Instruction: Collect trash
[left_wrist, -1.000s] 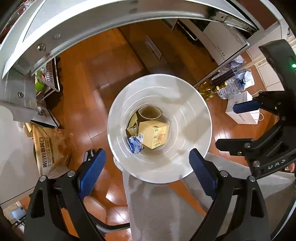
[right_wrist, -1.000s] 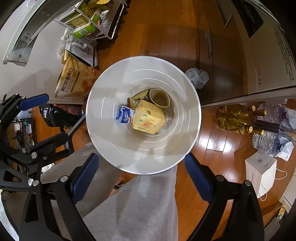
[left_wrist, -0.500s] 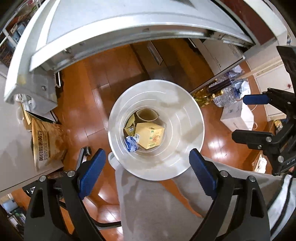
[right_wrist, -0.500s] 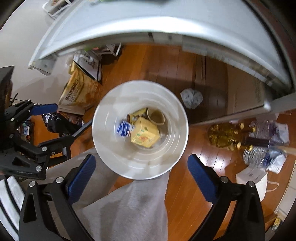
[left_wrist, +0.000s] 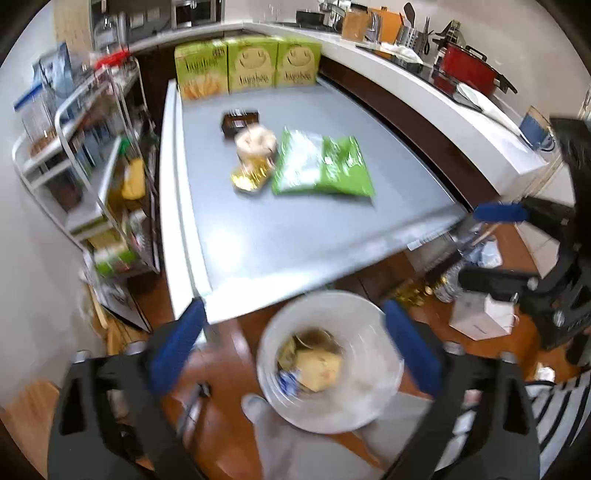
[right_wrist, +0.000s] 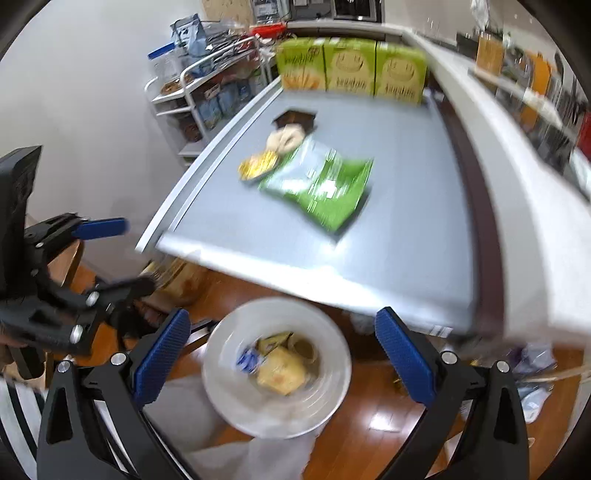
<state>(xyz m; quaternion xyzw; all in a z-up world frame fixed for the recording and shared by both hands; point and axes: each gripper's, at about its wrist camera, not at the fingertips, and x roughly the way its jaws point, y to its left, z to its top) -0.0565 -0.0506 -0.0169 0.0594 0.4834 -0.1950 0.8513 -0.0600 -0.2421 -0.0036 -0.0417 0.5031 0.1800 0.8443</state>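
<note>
A white trash bin (left_wrist: 332, 398) stands on the wood floor below the table edge, holding a yellow carton (left_wrist: 319, 371), a cup and a blue wrapper; it also shows in the right wrist view (right_wrist: 236, 398). On the grey table (left_wrist: 295, 229) lie a green snack bag (left_wrist: 321, 166), a yellow wrapper (left_wrist: 251, 177), a crumpled white paper ball (left_wrist: 256, 140) and a dark small box (left_wrist: 240, 122). The green bag (right_wrist: 321, 188) and yellow wrapper (right_wrist: 258, 166) show in the right view too. My left gripper (left_wrist: 291, 350) and right gripper (right_wrist: 282, 354) are both open and empty above the bin.
Three green cartons (left_wrist: 245, 68) stand at the table's far edge. A wire shelf rack (left_wrist: 92, 177) stands left of the table. A white counter (left_wrist: 443, 96) with kitchenware runs on the right. Bottles and a white box (left_wrist: 484, 317) sit on the floor.
Both grippers have lifted and tilted up from looking straight down into the bin. The tabletop and its trash have come into view; the bin now sits low in both views.
</note>
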